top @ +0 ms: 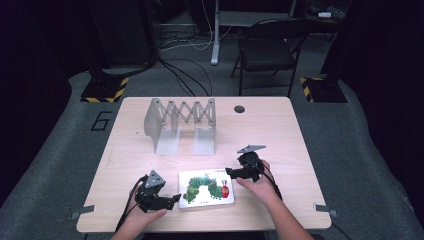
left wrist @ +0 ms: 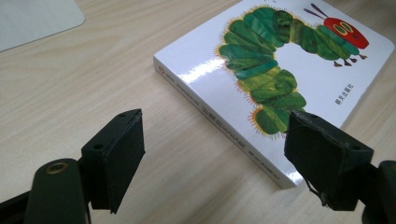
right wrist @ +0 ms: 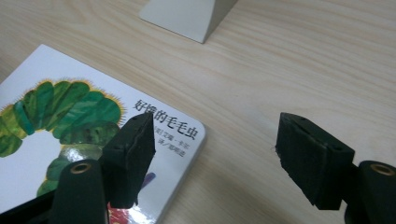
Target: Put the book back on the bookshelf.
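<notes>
Item 1, left: left hand-held gripper (top: 165, 199), low at the near edge of the table (top: 280, 130), jaws spread wide and empty. In the left gripper view the jaws straddle the near corner of the book, one over bare wood, one over the cover edge.

Item 2, centre: picture book (top: 207, 188), caterpillar cover up, lying flat and closed near the front edge, between the two grippers. Behind it, well apart: grey expanding book rack (top: 180, 125), standing empty.

Item 3, right: right hand-held gripper (top: 239, 173), just beside the book's far right corner, jaws likewise parted, holding nothing.

Risk, as judged: the book lies flush on the wood, so a jaw may fail to get under its edge and merely push it. The glossy cover could slip from a corner pinch, or only the cover could lift and the book fall open.
</notes>
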`<state>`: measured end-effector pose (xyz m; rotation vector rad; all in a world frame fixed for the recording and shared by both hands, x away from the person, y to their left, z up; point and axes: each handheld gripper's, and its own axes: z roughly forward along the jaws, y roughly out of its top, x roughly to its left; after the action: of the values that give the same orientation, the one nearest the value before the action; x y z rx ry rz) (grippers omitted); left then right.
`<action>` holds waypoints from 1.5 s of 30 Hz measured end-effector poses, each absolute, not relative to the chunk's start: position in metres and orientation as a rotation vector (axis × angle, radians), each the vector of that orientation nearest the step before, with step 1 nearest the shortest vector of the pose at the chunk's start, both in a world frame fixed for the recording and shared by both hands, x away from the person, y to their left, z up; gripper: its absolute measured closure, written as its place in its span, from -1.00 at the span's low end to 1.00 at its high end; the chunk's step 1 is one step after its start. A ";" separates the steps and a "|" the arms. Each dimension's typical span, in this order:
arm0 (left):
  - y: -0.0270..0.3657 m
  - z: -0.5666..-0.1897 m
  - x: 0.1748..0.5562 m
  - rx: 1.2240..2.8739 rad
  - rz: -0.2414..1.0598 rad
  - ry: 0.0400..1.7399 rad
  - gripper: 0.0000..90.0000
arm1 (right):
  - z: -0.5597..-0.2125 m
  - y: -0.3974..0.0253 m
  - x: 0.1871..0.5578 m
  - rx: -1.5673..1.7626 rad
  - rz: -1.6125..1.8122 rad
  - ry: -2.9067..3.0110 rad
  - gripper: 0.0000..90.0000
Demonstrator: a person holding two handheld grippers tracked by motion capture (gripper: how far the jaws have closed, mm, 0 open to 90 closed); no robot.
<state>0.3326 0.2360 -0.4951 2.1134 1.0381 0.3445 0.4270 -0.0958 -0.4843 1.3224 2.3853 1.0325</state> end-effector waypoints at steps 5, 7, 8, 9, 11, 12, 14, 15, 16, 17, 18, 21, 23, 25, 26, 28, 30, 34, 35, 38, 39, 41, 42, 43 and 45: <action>0.231 -0.497 0.327 2.124 0.317 1.021 -0.49 | -0.487 -0.087 0.429 1.302 1.047 2.428 -0.38; 0.228 -0.497 0.324 2.148 0.306 1.003 -0.49 | -0.487 -0.087 0.431 1.300 1.049 2.440 -0.38; 0.225 -0.499 0.321 2.152 0.317 0.994 -0.49 | -0.487 -0.086 0.431 1.316 1.057 2.441 -0.38; 0.225 -0.499 0.321 2.152 0.317 0.994 -0.49 | -0.487 -0.086 0.431 1.305 1.056 2.443 -0.38; 0.225 -0.500 0.320 2.155 0.307 0.993 -0.49 | -0.488 -0.085 0.432 1.318 1.068 2.442 -0.38; 0.225 -0.500 0.320 2.155 0.307 0.993 -0.49 | -0.488 -0.085 0.432 1.318 1.068 2.442 -0.38; 0.225 -0.502 0.319 2.153 0.294 1.002 -0.49 | -0.489 -0.083 0.435 1.343 1.080 2.448 -0.37; 0.225 -0.503 0.319 2.154 0.286 1.002 -0.47 | -0.490 -0.084 0.437 1.323 1.079 2.462 -0.36; 0.225 -0.505 0.319 2.155 0.283 1.004 -0.45 | -0.491 -0.084 0.437 1.340 1.082 2.464 -0.35; 0.224 -0.506 0.318 2.151 0.271 1.012 -0.45 | -0.492 -0.083 0.439 1.344 1.077 2.475 -0.34; 0.224 -0.507 0.318 2.163 0.276 0.999 -0.45 | -0.493 -0.084 0.440 1.336 1.068 2.477 -0.34; 0.222 -0.510 0.317 2.165 0.283 0.998 -0.44 | -0.495 -0.083 0.442 1.340 1.064 2.489 -0.31; 0.219 -0.512 0.315 2.188 0.293 0.989 -0.43 | -0.496 -0.081 0.443 1.332 1.063 2.494 -0.30; 0.219 -0.513 0.314 2.177 0.302 0.995 -0.43 | -0.496 -0.079 0.443 1.338 1.061 2.496 -0.30; 0.218 -0.514 0.314 2.174 0.306 0.995 -0.43 | -0.497 -0.077 0.444 1.320 1.057 2.502 -0.30; 0.219 -0.514 0.315 2.176 0.301 0.993 -0.43 | -0.497 -0.076 0.444 1.322 1.051 2.502 -0.30; 0.218 -0.514 0.315 2.176 0.314 0.996 -0.43 | -0.498 -0.074 0.444 1.320 1.047 2.502 -0.30; 0.218 -0.516 0.315 2.173 0.290 1.009 -0.43 | -0.500 -0.074 0.446 1.335 1.035 2.506 -0.27; 0.217 -0.517 0.315 2.182 0.294 0.990 -0.43 | -0.500 -0.074 0.446 1.342 1.032 2.508 -0.27; 0.215 -0.519 0.315 2.185 0.296 0.988 -0.44 | -0.501 -0.075 0.447 1.349 1.043 2.513 -0.25; 0.214 -0.519 0.315 2.191 0.300 0.980 -0.44 | -0.502 -0.076 0.448 1.347 1.041 2.517 -0.24; 0.213 -0.519 0.314 2.198 0.302 0.978 -0.44 | -0.502 -0.075 0.449 1.370 1.048 2.516 -0.23; 0.213 -0.519 0.314 2.199 0.304 0.975 -0.45 | -0.503 -0.076 0.450 1.360 1.044 2.526 -0.23; 0.213 -0.519 0.314 2.192 0.301 0.978 -0.45 | -0.504 -0.076 0.450 1.360 1.040 2.526 -0.22; 0.213 -0.520 0.315 2.187 0.292 0.969 -0.45 | -0.504 -0.075 0.450 1.389 1.047 2.526 -0.20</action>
<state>0.3153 0.2127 -0.5197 2.1871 0.9691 0.2921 0.4501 -0.0753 -0.5038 1.3889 2.5260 1.0466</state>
